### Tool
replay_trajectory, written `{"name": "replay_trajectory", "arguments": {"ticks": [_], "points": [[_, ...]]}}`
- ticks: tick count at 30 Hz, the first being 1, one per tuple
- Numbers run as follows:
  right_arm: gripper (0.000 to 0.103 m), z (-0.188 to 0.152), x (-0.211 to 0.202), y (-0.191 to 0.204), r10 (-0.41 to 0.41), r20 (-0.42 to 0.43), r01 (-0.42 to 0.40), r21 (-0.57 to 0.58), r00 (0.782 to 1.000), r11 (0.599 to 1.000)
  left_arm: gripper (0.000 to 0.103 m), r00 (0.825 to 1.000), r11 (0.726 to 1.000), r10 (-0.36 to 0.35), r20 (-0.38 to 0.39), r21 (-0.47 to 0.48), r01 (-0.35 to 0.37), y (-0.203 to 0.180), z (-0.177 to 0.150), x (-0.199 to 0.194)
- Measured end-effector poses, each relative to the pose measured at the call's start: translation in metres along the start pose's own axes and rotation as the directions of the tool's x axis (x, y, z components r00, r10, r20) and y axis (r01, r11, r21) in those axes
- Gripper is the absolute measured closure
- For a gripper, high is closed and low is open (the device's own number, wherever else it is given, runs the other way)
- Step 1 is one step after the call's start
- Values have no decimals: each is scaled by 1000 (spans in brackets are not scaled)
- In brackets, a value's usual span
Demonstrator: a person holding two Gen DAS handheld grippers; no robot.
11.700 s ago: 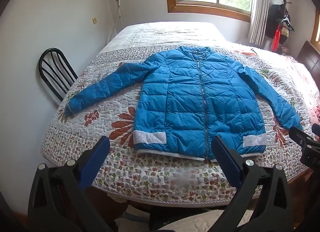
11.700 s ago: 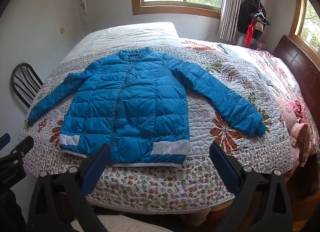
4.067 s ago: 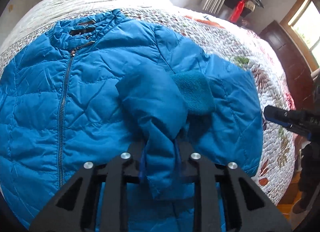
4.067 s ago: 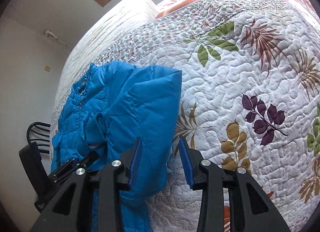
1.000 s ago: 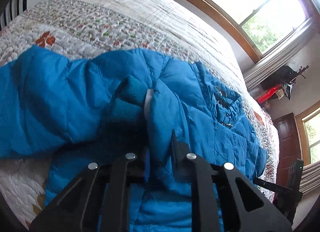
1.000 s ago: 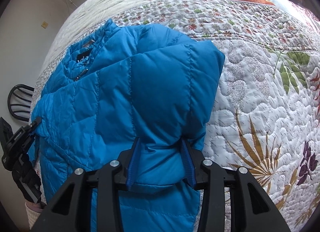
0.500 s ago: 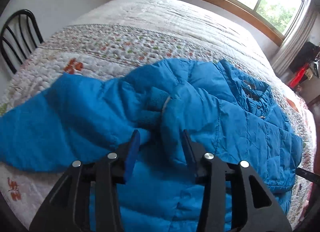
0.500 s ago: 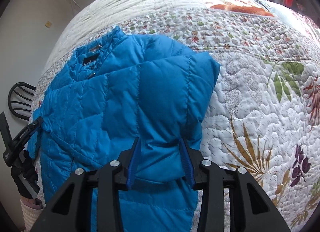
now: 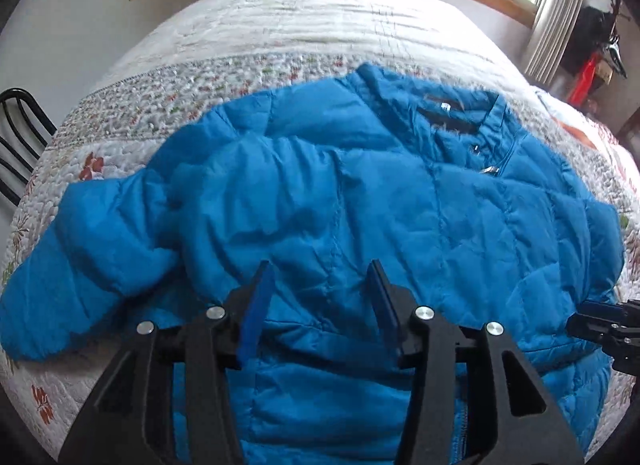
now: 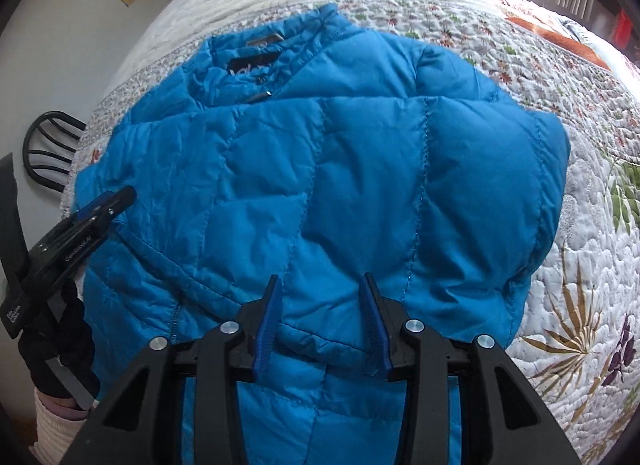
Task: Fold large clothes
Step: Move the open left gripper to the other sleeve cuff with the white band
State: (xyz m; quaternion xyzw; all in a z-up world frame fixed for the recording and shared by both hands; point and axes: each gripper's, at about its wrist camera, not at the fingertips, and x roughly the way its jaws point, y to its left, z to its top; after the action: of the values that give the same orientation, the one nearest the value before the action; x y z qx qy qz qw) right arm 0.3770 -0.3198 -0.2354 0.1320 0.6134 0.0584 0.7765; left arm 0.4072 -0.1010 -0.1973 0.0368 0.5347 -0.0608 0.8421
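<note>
A: How far is the folding going?
B: Both sleeves are lying across the blue puffer jacket [image 10: 320, 193], which is resting on the quilted bed [image 10: 592, 249]. The lengthwise fold is probably remaining.
A: And the grippers?
B: The left gripper [image 9: 318, 297] and right gripper [image 10: 320, 317] are hovering with jaws apart, holding nothing. The fabric is looking puffy and wrinkled.

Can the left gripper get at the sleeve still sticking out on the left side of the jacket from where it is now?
Probably yes. The left gripper is open above the jacket, and the sleeve lies flat on the quilt just to its left with nothing over it. The right gripper is well clear.
</note>
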Motion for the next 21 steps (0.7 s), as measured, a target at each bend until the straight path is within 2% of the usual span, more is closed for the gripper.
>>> {"name": "replay_trajectory", "arguments": {"ticks": [3,7,10,12,14,16,18,21], "points": [[66,-3,10,-5,6,5,-6,20,1000,1000,54,998,999,-52,-23,-16,52,9,-9,15],[69,-4,13,-6,1,17,-2,36,1000,999,54,999,1000,-28,-16,12,28,4,-12,18],[69,-4,12,-7,4,14,-5,31,1000,1000,54,998,999,-44,-33,-9,43,7,-9,18],[69,-2,7,-10,22,10,-23,41,1000,999,55,998,999,-51,-47,-14,50,9,-5,13],[68,-5,-14,-13,50,48,-53,48,998,997,55,997,997,-66,-43,-32,65,16,-4,-4],[66,-12,-41,-16,62,112,-67,40,992,997,48,996,994,-83,13,-68,84,32,-6,-31],[61,-18,-60,-19,43,139,-50,49,989,998,30,994,989,-91,68,-114,99,61,-14,-60],[59,-24,-75,-26,29,153,-39,63,988,997,28,996,979,-17,88,-203,35,117,-31,-87]]}}
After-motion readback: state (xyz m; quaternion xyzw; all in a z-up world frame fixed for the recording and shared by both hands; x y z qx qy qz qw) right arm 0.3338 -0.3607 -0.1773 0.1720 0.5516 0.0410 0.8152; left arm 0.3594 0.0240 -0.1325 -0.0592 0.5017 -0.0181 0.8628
